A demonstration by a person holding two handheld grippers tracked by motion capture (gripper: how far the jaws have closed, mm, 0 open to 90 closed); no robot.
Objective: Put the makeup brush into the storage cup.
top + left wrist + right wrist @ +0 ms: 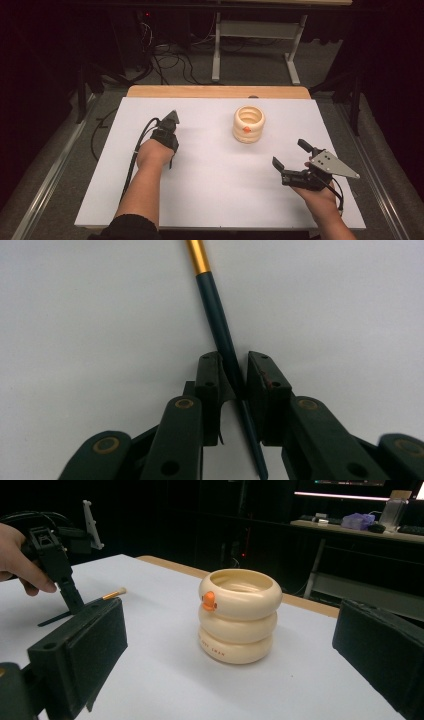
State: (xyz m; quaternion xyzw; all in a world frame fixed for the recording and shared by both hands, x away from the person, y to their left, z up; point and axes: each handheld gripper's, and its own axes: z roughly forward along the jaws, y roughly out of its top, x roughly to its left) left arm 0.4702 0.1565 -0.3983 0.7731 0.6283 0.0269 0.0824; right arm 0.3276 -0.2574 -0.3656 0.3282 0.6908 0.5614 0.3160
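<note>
Landmark: cream ribbed ring-stacked cup (248, 124), upright on white table (210, 200).
Your left gripper (235, 377): clamped on slim dark-blue brush with gold ferrule (217, 305), well left of cup.
Your right gripper (292, 157): jaws apart, near cup, nothing between them.

The left forearm (145, 192) reaches up from the near edge of the white table (210, 200), bare below a dark sleeve (131, 227), and the left hand (154, 152) sits over the table's left half. The left gripper (167, 131) points straight down at the table, its two black jaws drawn close together, a narrow gap between them. The right hand (320, 200) sits over the table's near right part, well apart from the left. The right gripper (291, 159) lies roughly level above the table, aimed toward the far side, with its jaws spread wide. A cable (131, 160) trails from the left gripper along the forearm.
</note>
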